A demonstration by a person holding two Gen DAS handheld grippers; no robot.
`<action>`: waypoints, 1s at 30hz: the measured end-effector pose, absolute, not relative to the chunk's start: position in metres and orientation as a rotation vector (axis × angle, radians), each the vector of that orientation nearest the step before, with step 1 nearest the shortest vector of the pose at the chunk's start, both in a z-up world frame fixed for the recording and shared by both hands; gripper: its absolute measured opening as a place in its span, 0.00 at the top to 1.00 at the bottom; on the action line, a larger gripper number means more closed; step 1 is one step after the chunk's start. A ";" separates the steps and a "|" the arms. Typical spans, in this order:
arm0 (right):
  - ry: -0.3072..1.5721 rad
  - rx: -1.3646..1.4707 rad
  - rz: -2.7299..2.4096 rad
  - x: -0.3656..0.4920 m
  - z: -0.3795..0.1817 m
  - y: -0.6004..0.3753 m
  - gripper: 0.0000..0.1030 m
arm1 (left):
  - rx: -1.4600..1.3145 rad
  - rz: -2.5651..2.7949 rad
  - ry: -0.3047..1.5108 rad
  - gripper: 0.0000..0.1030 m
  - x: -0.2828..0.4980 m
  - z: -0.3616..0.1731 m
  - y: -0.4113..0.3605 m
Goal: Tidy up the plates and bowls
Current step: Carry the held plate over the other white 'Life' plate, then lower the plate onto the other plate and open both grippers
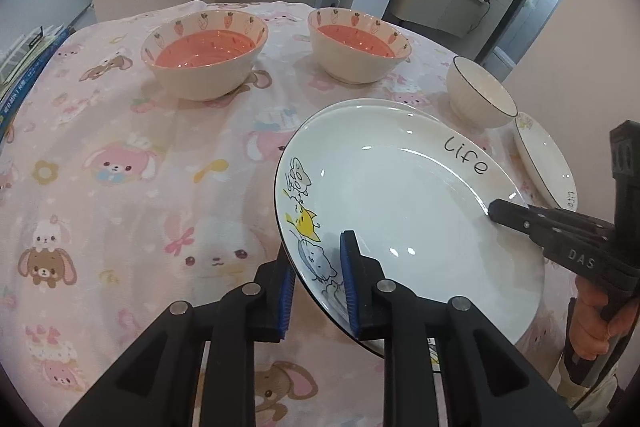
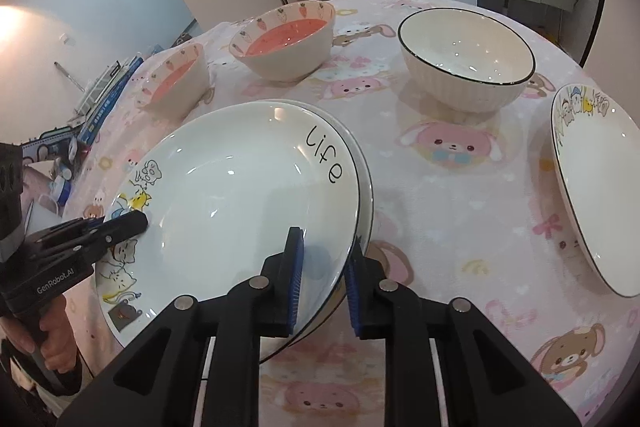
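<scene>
Pink cartoon-rabbit cloth covers the round surface [image 1: 120, 131] where we work. Our left gripper [image 1: 316, 283] has its blue pads on both sides of the near rim of the white "Life" plate [image 1: 400, 195], with a small gap, so we see no firm grasp. Our right gripper [image 2: 322, 279] straddles the opposite rim in the same loose way. This plate lies on top of a second plate [image 2: 360, 163]. Further out stand two strawberry bowls [image 1: 204, 55], well apart from each other, a white ribbed bowl [image 2: 466, 61] and another cat plate [image 2: 596, 187] at the right edge.
</scene>
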State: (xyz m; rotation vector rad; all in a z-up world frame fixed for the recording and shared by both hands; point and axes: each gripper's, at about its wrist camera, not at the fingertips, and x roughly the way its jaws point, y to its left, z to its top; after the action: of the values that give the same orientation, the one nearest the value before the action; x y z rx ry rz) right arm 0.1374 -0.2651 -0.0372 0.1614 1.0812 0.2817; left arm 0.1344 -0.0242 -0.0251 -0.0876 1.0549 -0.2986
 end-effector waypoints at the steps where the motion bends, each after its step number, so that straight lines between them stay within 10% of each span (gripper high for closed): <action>1: 1.076 0.152 0.281 0.133 -0.036 -0.264 0.81 | -0.092 -0.302 1.057 0.79 0.132 -0.026 -0.023; 30: 0.952 -0.057 0.194 0.105 -0.036 -0.247 0.78 | 0.035 -0.191 0.972 0.75 0.117 -0.036 -0.043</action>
State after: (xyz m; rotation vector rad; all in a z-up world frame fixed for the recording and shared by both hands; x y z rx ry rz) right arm 0.1053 -0.2470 -0.0356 -0.0574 0.9523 0.1939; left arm 0.1166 -0.0432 -0.0363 0.0351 0.9720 -0.1911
